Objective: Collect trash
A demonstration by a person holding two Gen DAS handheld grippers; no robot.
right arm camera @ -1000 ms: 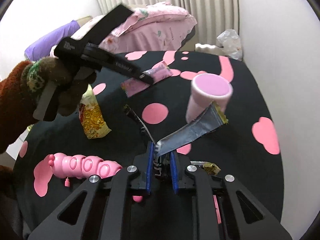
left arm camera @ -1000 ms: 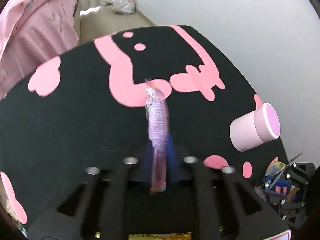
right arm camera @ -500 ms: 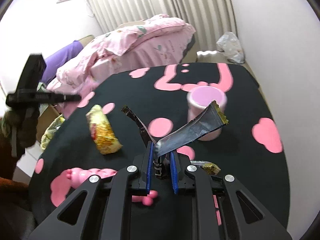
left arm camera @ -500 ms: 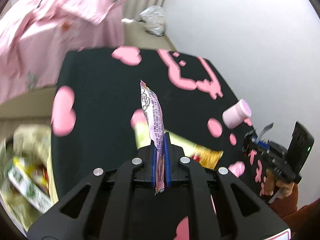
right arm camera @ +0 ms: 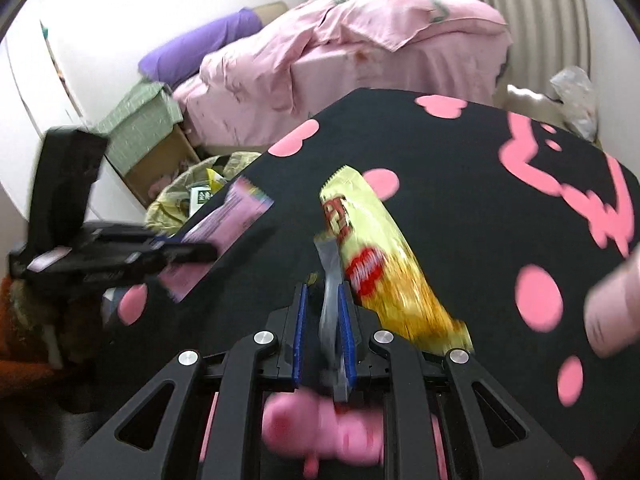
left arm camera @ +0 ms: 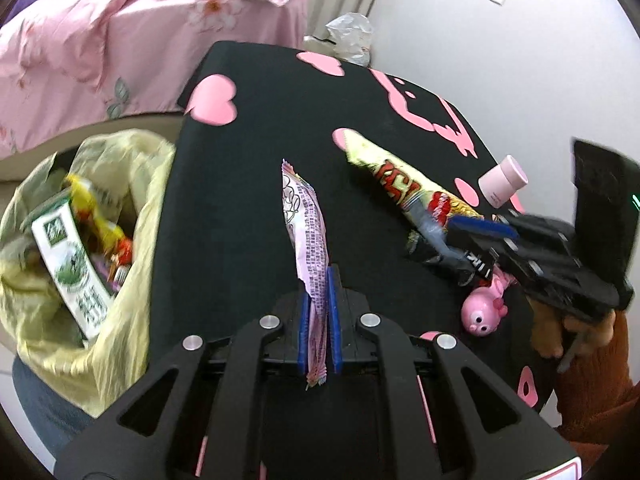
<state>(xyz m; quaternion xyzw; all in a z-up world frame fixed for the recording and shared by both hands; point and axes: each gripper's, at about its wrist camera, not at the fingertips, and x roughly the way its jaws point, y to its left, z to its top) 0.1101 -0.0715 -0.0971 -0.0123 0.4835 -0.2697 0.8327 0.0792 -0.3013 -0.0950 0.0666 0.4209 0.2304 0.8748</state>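
My left gripper (left arm camera: 319,300) is shut on a purple snack wrapper (left arm camera: 306,232), held above the black table with pink shapes (left arm camera: 248,184); it also shows in the right wrist view (right arm camera: 224,232). A trash bin with a yellow bag (left arm camera: 132,280) holding a green carton and wrappers stands at the table's left edge. My right gripper (right arm camera: 325,312) is shut on a silver-grey wrapper (right arm camera: 330,280), just left of a yellow snack bag (right arm camera: 384,264) lying on the table. In the left wrist view the right gripper (left arm camera: 476,232) hovers over that yellow bag (left arm camera: 408,188).
A pink caterpillar toy (left arm camera: 486,308) lies near the table's front. A pink cup (left arm camera: 502,180) stands by the wall. A bed with pink bedding (right arm camera: 340,60) and a cardboard box (right arm camera: 152,144) lie beyond the table.
My left gripper has swung left with the purple wrapper, and the bin is now large beside it. My right gripper has moved left and down over the yellow snack bag and toy.
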